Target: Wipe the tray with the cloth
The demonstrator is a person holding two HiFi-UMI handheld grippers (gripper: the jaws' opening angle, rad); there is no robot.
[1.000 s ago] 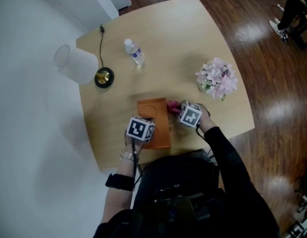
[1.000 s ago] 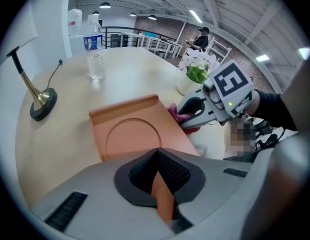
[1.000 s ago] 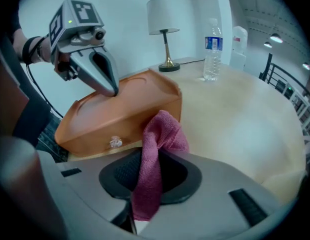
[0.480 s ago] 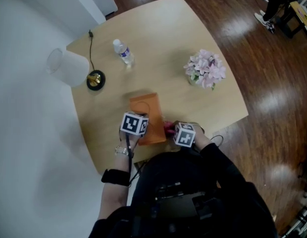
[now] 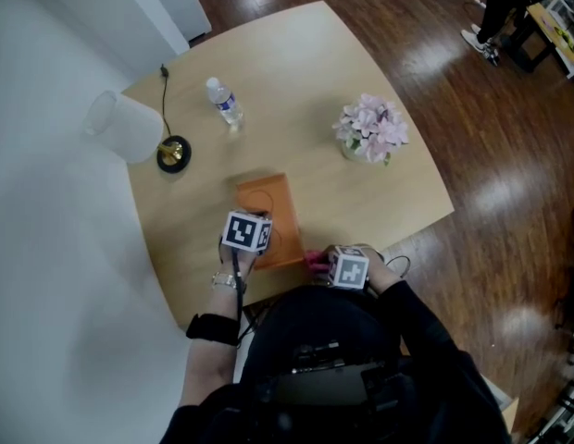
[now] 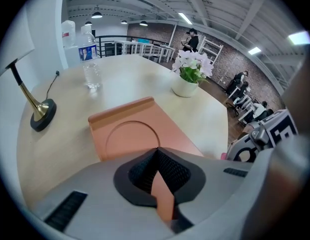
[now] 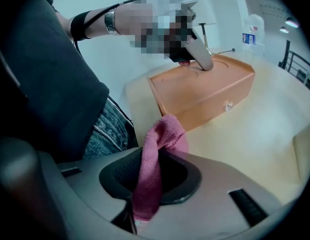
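The orange wooden tray [image 5: 266, 213] lies near the table's front edge, a round recess in its top [image 6: 132, 136]. My left gripper [image 5: 247, 232] is shut on the tray's near rim, and an orange strip shows between its pads [image 6: 157, 156]. My right gripper [image 5: 348, 268] sits just off the tray's near right corner, shut on the pink cloth [image 7: 154, 166]. The cloth bunches up out of the jaws and shows as a pink bit [image 5: 315, 261] beside the tray. In the right gripper view the tray's side [image 7: 205, 91] lies ahead, apart from the cloth.
A lamp with a white shade [image 5: 120, 126] and dark round base [image 5: 172, 153] stands at the far left, its cord running back. A water bottle [image 5: 222, 102] and a pot of pink flowers [image 5: 370, 129] stand further back. The table's front edge [image 5: 398, 243] is beside my right gripper.
My right gripper has drawn the pink cloth back from the tray's right side toward the person, to the near right corner. My left gripper has kept its hold on the tray.
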